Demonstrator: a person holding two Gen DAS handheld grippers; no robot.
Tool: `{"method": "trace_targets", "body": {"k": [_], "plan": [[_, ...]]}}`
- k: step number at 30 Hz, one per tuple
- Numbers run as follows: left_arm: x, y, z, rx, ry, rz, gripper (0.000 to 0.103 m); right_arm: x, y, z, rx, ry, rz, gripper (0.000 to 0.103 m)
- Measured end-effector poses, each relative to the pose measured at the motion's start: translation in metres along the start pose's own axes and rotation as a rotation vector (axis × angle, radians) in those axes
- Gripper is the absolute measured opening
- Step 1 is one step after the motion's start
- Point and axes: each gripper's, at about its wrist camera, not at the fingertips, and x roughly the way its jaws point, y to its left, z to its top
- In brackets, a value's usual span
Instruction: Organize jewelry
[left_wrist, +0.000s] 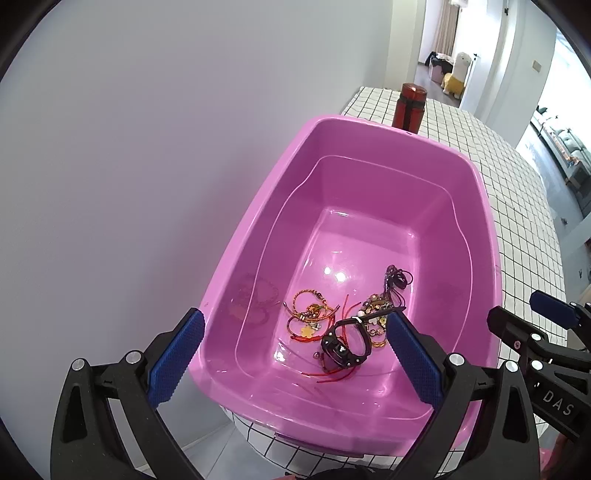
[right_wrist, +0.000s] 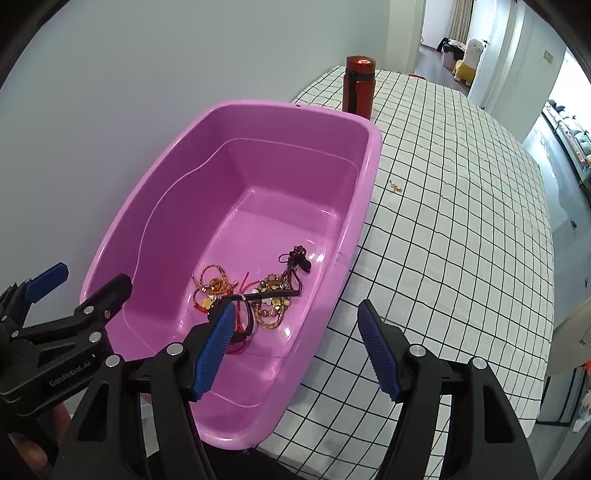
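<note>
Both grippers — left gripper (left_wrist: 291, 354), right gripper (right_wrist: 295, 349) — hang wide-jawed over pink tub (left_wrist: 258, 206) rim.

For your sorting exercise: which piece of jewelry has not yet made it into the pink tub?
The small gold piece lying alone on the checked tablecloth, right of the pink tub. The black watch, bracelets and cords all lie inside the tub.

jewelry (left_wrist: 343, 325): tangled bracelets, black watch; heaped in pink tub (left_wrist: 258, 206); near corner
</note>
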Motion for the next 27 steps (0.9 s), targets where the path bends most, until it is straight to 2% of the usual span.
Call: {"method": "trace_targets", "body": {"k": [27], "plan": [[0.0017, 0.0019, -0.0006, -0.002, 0.004, -0.018, 0.097, -0.0013, -0.0005, 0.0013, 0.000, 0.004, 0.001, 0.065]]}}
